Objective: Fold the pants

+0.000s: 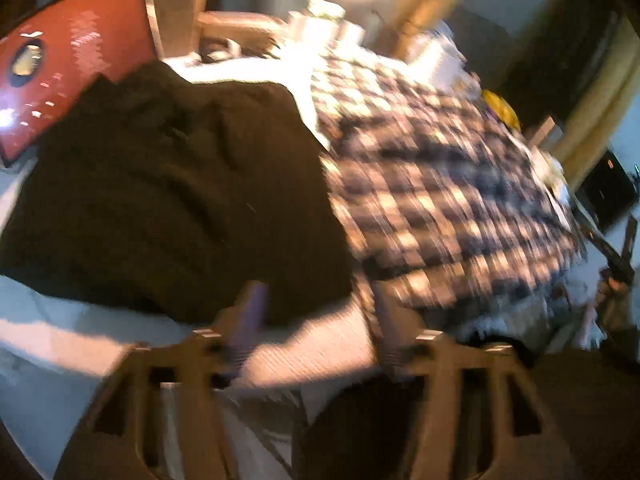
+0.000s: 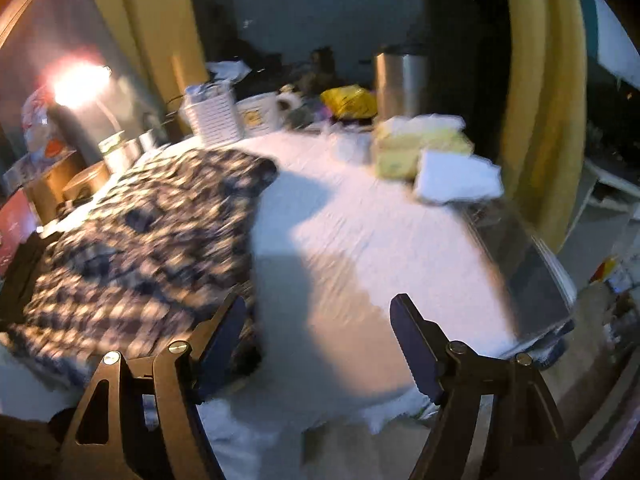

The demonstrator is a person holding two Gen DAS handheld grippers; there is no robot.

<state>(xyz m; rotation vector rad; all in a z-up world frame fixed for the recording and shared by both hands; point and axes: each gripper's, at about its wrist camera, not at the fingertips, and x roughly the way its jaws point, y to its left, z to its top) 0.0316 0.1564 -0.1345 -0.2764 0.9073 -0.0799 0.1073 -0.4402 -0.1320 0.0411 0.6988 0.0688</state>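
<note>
Checked navy-and-cream pants (image 1: pixel 440 184) lie spread on the white table cover (image 1: pixel 312 356); they also show in the right wrist view (image 2: pixel 140 236), left of centre. A dark brown garment (image 1: pixel 168 192) lies beside them on the left. My left gripper (image 1: pixel 320 304) is open over the near table edge, between the brown garment and the checked pants. My right gripper (image 2: pixel 320 312) is open and empty, its left finger (image 2: pixel 224 332) close to the near corner of the checked pants. Both views are blurred.
A red panel (image 1: pixel 76 64) stands at the far left. A lit lamp (image 2: pixel 76 84), metal pots (image 2: pixel 128 148), boxes, a yellow bag (image 2: pixel 348 100), a steel canister (image 2: pixel 400 80) and tissue packs (image 2: pixel 432 156) crowd the table's far side. A grey tray (image 2: pixel 520 264) lies at the right edge.
</note>
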